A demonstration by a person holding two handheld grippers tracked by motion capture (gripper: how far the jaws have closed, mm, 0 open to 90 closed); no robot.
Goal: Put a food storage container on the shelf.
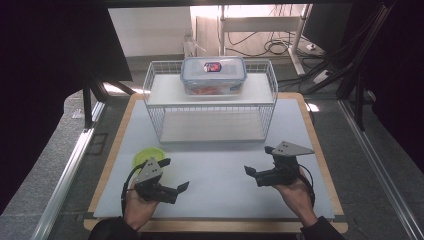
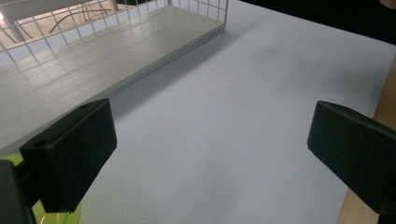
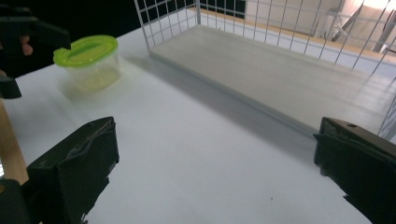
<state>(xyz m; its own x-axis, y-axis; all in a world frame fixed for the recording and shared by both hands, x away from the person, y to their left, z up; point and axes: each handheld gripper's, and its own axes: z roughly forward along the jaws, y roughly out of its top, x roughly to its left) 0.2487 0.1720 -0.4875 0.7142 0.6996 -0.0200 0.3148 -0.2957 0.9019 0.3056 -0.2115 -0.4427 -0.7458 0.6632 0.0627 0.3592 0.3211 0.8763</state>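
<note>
My left gripper (image 1: 176,174) hovers low over the front left of the white mat (image 1: 220,172), jaws wide apart and nothing between them (image 2: 212,135). My right gripper (image 1: 258,160) is at the front right, also open and holding nothing (image 3: 217,144). A small clear tub with a green lid (image 1: 148,156) stands just behind the left gripper; the right gripper view shows the tub (image 3: 88,60) at upper left. A white wire rack (image 1: 165,92) with two shelves stands at the back. On its top shelf sits a clear lidded box (image 1: 213,75) with a blue rim and something orange inside.
The rack's lower shelf (image 1: 210,127) is bare and open toward me. The mat lies on a wooden tabletop (image 1: 107,165) whose edge shows around it. Dark screens stand left and right, and cables lie on the floor behind.
</note>
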